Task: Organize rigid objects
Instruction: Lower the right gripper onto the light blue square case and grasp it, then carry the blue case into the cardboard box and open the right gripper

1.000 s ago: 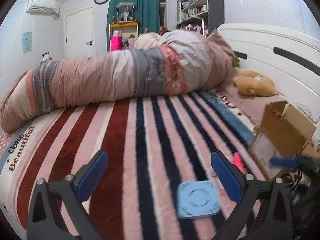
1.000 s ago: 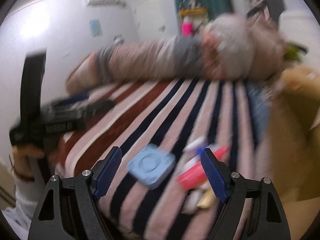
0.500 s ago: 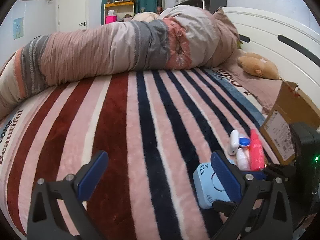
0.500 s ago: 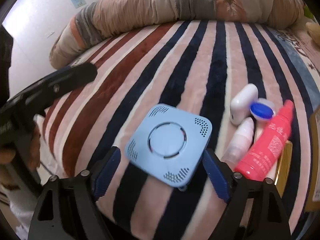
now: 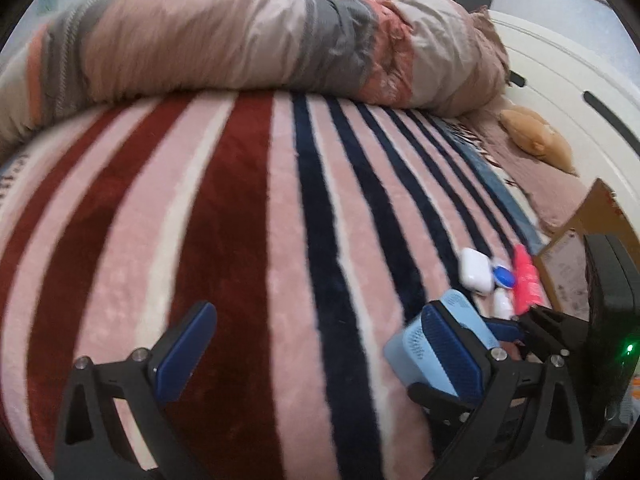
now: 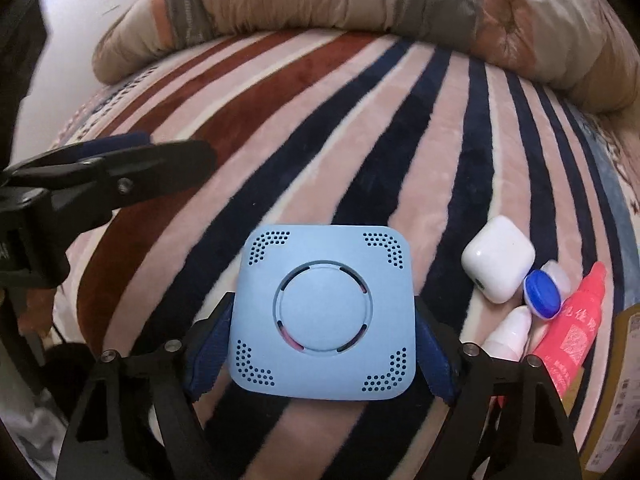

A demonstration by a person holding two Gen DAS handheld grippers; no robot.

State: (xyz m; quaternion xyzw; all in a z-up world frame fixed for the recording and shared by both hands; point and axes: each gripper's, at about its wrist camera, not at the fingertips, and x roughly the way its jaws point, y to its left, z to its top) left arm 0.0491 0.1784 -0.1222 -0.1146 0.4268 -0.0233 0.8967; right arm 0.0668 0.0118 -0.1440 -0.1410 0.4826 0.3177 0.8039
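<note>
A light blue square box with a round centre (image 6: 324,320) sits between the pads of my right gripper (image 6: 322,344), which is shut on its two sides over the striped blanket. It also shows in the left wrist view (image 5: 436,344), partly behind my left gripper's right finger. My left gripper (image 5: 316,356) is open and empty, low over the blanket; it shows in the right wrist view (image 6: 120,168) at the left. A white earbud case (image 6: 498,264), a blue cap (image 6: 542,294), a small white bottle (image 6: 510,332) and a red tube (image 6: 572,328) lie together to the right.
A cardboard box (image 5: 592,232) stands at the right by the white headboard (image 5: 560,92). A rolled duvet (image 5: 248,48) lies across the back of the bed. A tan plush toy (image 5: 536,136) lies near the headboard. The striped blanket (image 5: 240,220) covers the bed.
My right gripper has closed in on the blue box and now grips it. Both cameras have dropped lower and closer to the blanket; the left gripper stays open.
</note>
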